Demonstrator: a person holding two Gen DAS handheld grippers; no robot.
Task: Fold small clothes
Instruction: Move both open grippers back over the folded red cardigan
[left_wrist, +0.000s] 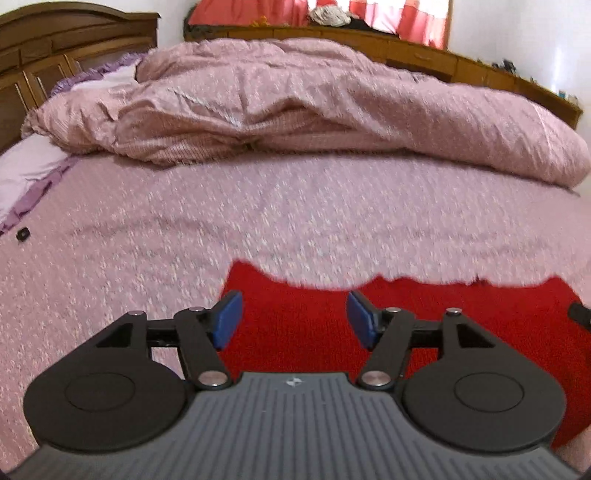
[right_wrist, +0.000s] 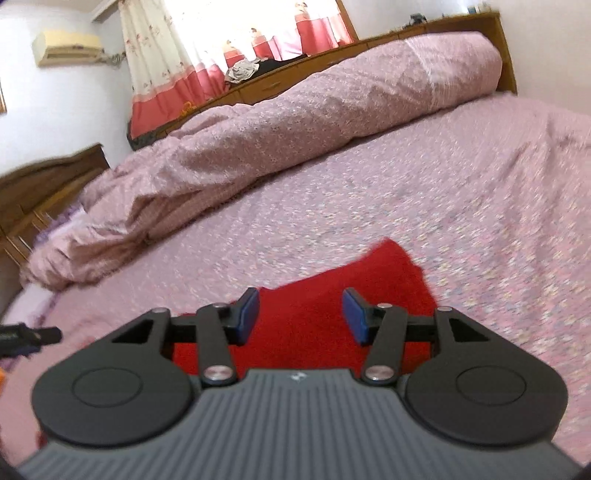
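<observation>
Pink bedspread (left_wrist: 295, 206), rumpled duvet (left_wrist: 295, 103) behind, red garment (left_wrist: 295, 325) under both released tongs (left_wrist: 294, 319) (right_wrist: 300, 315)

L gripper (left_wrist: 293, 317) fingers apart, nothing gripped; R gripper (right_wrist: 300, 315) same, both angled down.

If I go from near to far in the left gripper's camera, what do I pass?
left gripper → red garment → flat pink bedsheet → bunched pink duvet → wooden ledge → red and white curtain
</observation>
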